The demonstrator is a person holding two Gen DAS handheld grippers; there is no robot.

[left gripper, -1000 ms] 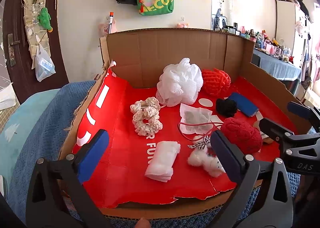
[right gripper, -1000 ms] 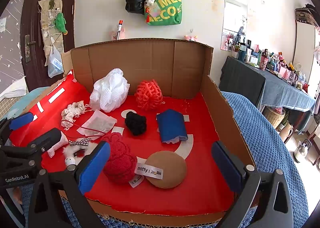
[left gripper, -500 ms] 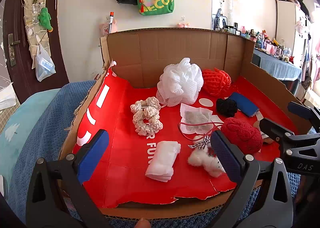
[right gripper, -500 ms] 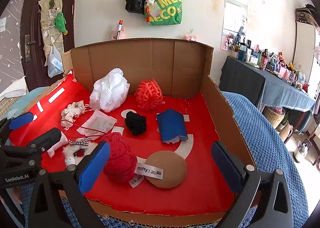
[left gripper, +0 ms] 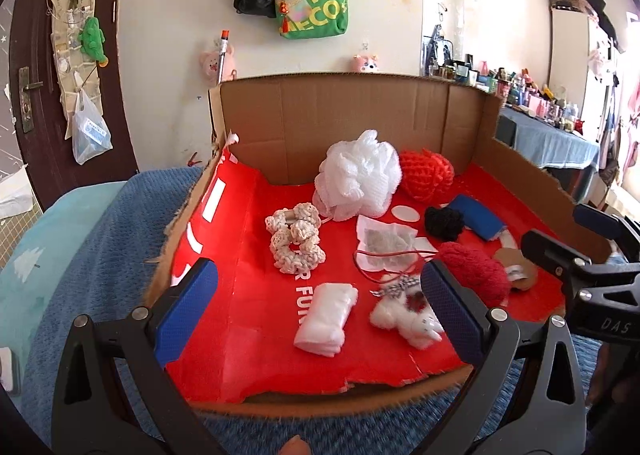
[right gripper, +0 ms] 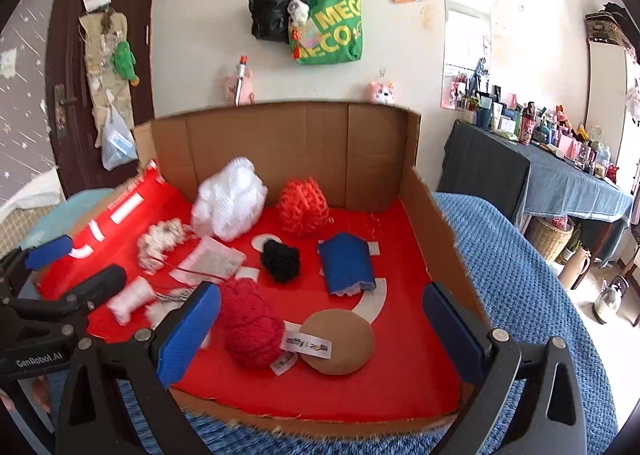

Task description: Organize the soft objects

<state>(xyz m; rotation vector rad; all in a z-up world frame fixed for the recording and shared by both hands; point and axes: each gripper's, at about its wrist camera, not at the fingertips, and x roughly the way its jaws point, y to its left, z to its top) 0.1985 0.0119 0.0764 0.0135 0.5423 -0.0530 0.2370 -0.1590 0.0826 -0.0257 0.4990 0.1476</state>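
Both tools, left (left gripper: 318, 309) and right (right gripper: 320, 329), hang wide and empty at the cardboard tray's (right gripper: 420, 211) near edge; soft items unmoved since a second ago, right view slightly lifted.

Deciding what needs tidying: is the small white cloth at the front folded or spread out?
Folded. The small white cloth lies as a compact, layered bundle on the red box liner, stacked edges showing at its near end.

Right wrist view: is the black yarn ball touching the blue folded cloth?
No. The black yarn ball sits apart from the blue folded cloth, with a strip of red box floor showing between them.
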